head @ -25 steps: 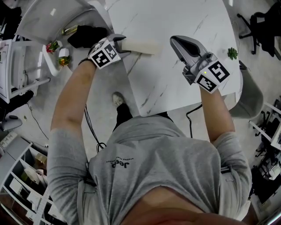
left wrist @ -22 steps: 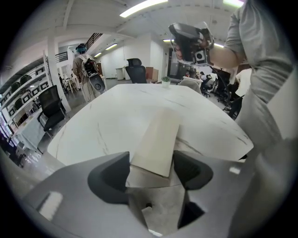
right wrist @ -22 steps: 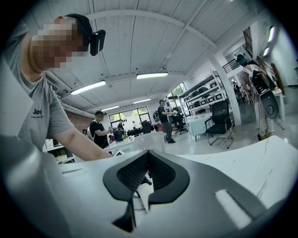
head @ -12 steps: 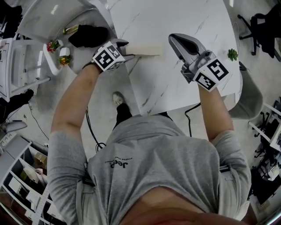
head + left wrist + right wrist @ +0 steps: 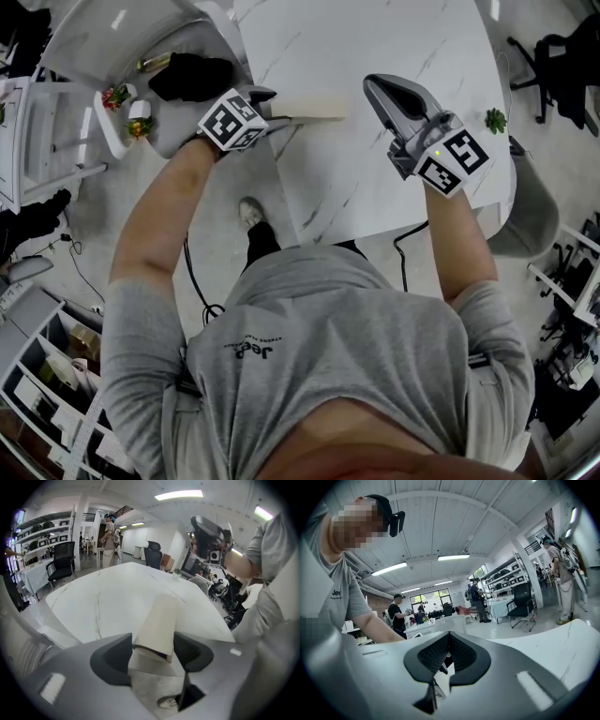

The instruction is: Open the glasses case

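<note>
The glasses case (image 5: 309, 105), a beige closed one, lies at the left edge of the white marble table (image 5: 356, 187), with its near end a little over the edge. The left gripper (image 5: 262, 105) has this end between its jaws. They have just been closing, and in the left gripper view the two dark pads lie against both sides of the case (image 5: 157, 620), so the left gripper (image 5: 152, 651) holds it with a rather wide opening. The left arm is stretched forward from the shoulder, and its gripper is tilted down toward the table (image 5: 93, 602).

The right gripper (image 5: 386, 94) is held in the air over the table, to the right of the case and not touching it (the forearm is raised, the gripper almost level). In its own view the right gripper (image 5: 449, 641) has the jaws together, with nothing between them.
</note>
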A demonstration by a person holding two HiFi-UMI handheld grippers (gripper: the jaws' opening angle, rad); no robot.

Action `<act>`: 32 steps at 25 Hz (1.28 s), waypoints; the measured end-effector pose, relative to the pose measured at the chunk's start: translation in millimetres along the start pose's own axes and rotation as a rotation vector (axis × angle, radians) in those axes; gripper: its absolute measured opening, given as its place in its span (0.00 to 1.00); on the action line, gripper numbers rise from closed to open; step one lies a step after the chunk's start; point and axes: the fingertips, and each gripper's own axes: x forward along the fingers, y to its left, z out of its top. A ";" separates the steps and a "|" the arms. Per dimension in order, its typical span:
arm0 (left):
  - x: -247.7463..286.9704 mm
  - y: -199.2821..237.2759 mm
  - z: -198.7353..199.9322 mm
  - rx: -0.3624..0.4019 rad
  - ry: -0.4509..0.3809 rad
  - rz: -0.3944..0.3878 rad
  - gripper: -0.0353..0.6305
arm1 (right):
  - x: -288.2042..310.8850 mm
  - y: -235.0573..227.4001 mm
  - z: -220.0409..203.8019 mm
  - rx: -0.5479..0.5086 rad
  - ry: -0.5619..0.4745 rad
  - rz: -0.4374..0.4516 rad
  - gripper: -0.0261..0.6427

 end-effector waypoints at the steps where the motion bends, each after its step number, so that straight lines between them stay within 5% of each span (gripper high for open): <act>1: -0.1 -0.3 0.5 0.003 -0.001 0.002 0.54 | -0.3 -0.2 -0.4 0.002 0.000 -0.001 0.04; 23: -4.4 1.4 5.5 -0.012 -0.071 0.034 0.55 | -4.8 -0.4 -0.8 0.017 -0.013 -0.008 0.04; 32: -12.6 2.8 21.1 0.029 -0.145 0.052 0.41 | -5.1 -0.9 2.0 0.013 -0.017 -0.009 0.04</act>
